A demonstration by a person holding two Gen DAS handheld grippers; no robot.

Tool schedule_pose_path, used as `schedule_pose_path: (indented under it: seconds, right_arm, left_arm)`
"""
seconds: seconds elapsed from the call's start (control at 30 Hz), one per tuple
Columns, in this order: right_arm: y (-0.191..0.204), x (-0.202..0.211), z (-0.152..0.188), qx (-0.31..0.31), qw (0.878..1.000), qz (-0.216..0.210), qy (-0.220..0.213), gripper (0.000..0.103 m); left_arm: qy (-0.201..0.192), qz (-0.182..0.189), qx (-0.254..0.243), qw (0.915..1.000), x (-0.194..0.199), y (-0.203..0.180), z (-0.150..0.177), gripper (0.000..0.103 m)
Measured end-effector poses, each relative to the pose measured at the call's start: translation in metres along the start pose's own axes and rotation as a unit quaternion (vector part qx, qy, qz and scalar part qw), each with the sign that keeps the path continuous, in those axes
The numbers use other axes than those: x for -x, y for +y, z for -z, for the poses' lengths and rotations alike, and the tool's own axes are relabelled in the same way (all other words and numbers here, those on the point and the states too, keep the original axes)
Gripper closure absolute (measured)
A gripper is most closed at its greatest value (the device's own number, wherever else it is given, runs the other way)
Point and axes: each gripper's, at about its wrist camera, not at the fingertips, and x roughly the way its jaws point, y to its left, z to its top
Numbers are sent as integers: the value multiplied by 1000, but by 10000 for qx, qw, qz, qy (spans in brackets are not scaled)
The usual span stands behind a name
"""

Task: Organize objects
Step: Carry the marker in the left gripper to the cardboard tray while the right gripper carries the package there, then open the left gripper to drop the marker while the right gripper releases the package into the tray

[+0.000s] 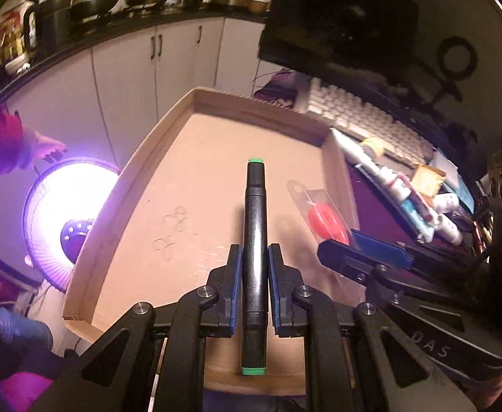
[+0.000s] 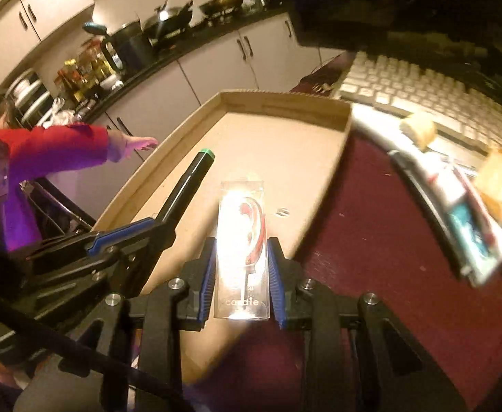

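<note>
1. The left gripper has its jaws closed on a black marker pen with green end caps, which lies along the line of the fingers and points away over a shallow brown cardboard tray
2. The right gripper has its jaws closed on a clear plastic blister pack holding a red number-shaped candle; the pack stands up between the blue pads and catches a strong glare
3. Both held things hang above the tray floor, the marker to the left and the candle pack to its right, near each other but apart
4. The tray sits on a bench with a dark red cloth, which shows to the right of the tray
5. To the right of the tray lies a blurred row of tubes and small packets, and beyond them a white keyboard
6. Far left, a person's red sleeve and hand reach out in front of white kitchen cabinets, near a glowing round heater
</note>
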Motion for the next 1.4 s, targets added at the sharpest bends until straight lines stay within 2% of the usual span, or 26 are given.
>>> schedule_pose_path:
  seconds: [0.33, 0.5, 0.67, 0.77, 0.8, 0.9, 0.93, 1.0, 1.07, 1.1, 1.13, 1.2, 1.27, 1.4]
  right_arm:
    - [11, -29, -3, 153, 9986, 402, 307, 77]
    - [14, -31, -3, 239, 9977, 572, 277, 77]
    - [14, -32, -3, 210, 9975, 617, 281, 76]
    - [13, -28, -2, 153, 9971, 693, 281, 71]
    - [11, -26, -1, 126, 9975, 647, 267, 70]
    - [8, -16, 0, 53, 9982, 583, 157, 70]
    - [6, -9, 1, 11, 9980, 630, 85, 64]
    - [1, 2, 4, -72, 9989, 453, -26, 58]
    - [-5, 16, 10, -178, 9995, 214, -147, 49]
    - [-6, 22, 13, -211, 9991, 312, -198, 35]
    - [-8, 29, 16, -239, 9986, 368, -305, 26]
    - [-14, 40, 19, -374, 9983, 155, -409, 26]
    - [-17, 49, 20, -497, 9977, -108, -443, 26]
    - [-21, 69, 31, -297, 9977, 187, -575, 26]
  left_arm:
    - [187, 31, 76, 9998, -18, 19, 0, 91]
    - [155, 14, 76, 9998, -21, 18, -1, 91]
    - [134, 170, 356, 9991, -21, 24, 0, 89]
    - [134, 181, 365, 9991, -18, 22, 1, 88]
    - [120, 169, 382, 9991, -17, 21, 1, 85]
    - [-9, 32, 492, 9988, -8, 21, 1, 66]
    - [-73, -20, 569, 9984, -4, 21, 1, 59]
    - [-133, -28, 678, 9976, 3, 20, 3, 53]
    - [-155, 15, 679, 9976, 9, 15, 4, 51]
    - [-161, 21, 621, 9979, 12, 10, 5, 51]
    - [-182, -16, 519, 9985, 14, 4, 6, 51]
    - [-232, -202, 306, 9991, 17, -9, 11, 50]
    - [-191, -171, 184, 9995, 19, -18, 16, 50]
    - [-277, -202, -45, 9994, 30, -39, 24, 50]
